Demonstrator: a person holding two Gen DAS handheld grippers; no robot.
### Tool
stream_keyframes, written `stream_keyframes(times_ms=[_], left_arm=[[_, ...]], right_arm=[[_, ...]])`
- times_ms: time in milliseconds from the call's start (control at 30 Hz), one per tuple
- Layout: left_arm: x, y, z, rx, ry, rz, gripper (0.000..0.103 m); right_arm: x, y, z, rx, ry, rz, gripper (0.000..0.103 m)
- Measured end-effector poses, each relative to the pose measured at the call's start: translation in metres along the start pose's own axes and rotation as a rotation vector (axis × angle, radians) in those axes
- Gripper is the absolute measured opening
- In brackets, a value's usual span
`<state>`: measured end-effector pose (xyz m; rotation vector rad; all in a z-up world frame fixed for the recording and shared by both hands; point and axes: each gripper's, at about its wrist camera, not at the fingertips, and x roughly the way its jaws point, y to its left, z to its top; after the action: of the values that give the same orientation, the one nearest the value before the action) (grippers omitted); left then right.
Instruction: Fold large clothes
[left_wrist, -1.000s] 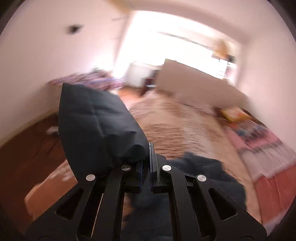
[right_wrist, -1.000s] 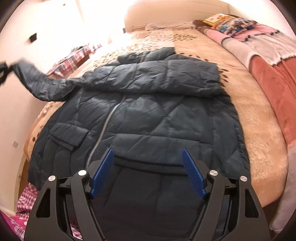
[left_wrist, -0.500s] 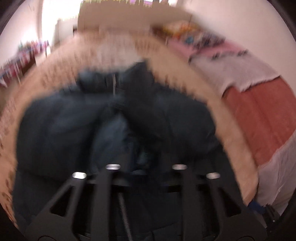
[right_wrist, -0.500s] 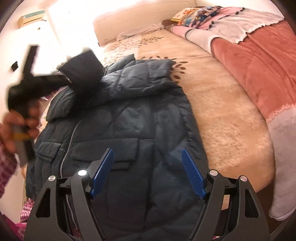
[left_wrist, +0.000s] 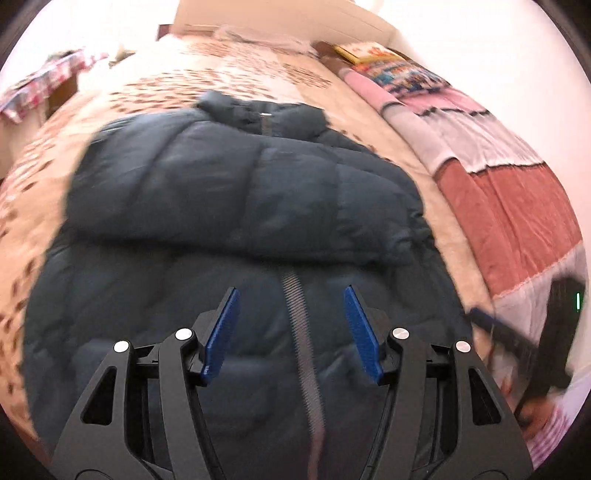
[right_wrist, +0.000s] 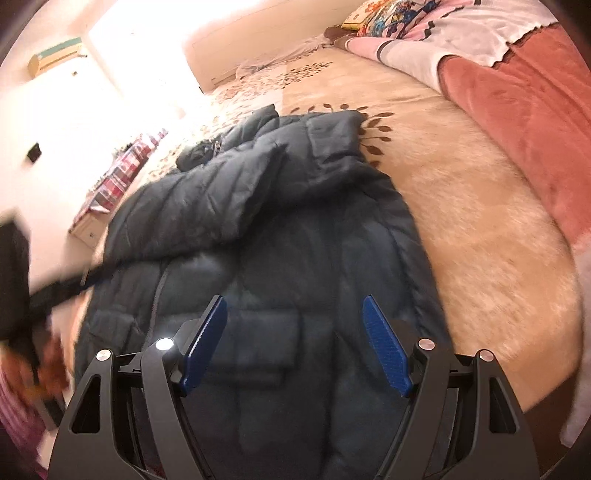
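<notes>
Folding jacket (left_wrist: 240, 192) on bed (right_wrist: 480, 206): sleeves laid across; left gripper (left_wrist: 291, 325) jaws just opened, empty; right gripper (right_wrist: 295, 343) apart. Next, grab near hem.

A beige leaf-patterned bed (left_wrist: 177, 85) carries a dark quilted jacket (left_wrist: 236, 192) and striped blanket (left_wrist: 509, 184)

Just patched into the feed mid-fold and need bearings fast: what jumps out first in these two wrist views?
A big dark quilted jacket fills the middle of both views, spread on the beige leaf-print bedspread, with one sleeve folded across its chest above the zipper. The left gripper hangs over it, its jaws just opened and empty; the right gripper is open too. A rust-red blanket lies along the bed's right side.
</notes>
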<state>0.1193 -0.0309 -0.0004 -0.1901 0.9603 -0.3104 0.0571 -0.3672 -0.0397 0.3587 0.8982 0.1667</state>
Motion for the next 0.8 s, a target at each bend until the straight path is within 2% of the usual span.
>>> stream_keyframes(times_ms=[167, 367, 400, 433, 467, 500, 633, 800], left_arm=[[-0.037, 0.06, -0.04, -0.122, -0.019, 0.079, 0.058], [-0.062, 0.119, -0.072, -0.264, -0.032, 0.144, 0.058], [-0.065, 0.126, -0.075, -0.278, -0.038, 0.152, 0.058], [-0.068, 0.134, -0.078, -0.297, -0.045, 0.161, 0.058], [-0.071, 0.142, -0.081, -0.315, -0.051, 0.168, 0.058], [-0.073, 0.148, -0.083, -0.331, -0.056, 0.173, 0.058], [-0.076, 0.165, -0.088, -0.366, -0.069, 0.181, 0.058], [-0.07, 0.178, -0.093, -0.392, -0.055, 0.196, 0.058]], right_arm=[[0.037, 0.01, 0.042, 0.115, 0.027, 0.07, 0.074], [0.097, 0.019, 0.066, 0.227, 0.135, 0.057, 0.073], [0.103, 0.02, 0.067, 0.244, 0.146, 0.061, 0.059], [0.107, 0.021, 0.067, 0.252, 0.157, 0.058, 0.04], [0.112, 0.021, 0.067, 0.265, 0.175, 0.061, 0.031], [0.112, 0.021, 0.067, 0.274, 0.176, 0.078, 0.012], [0.085, 0.024, 0.064, 0.251, 0.113, 0.071, 0.009], [0.084, 0.019, 0.052, 0.261, 0.141, 0.046, 0.009]])
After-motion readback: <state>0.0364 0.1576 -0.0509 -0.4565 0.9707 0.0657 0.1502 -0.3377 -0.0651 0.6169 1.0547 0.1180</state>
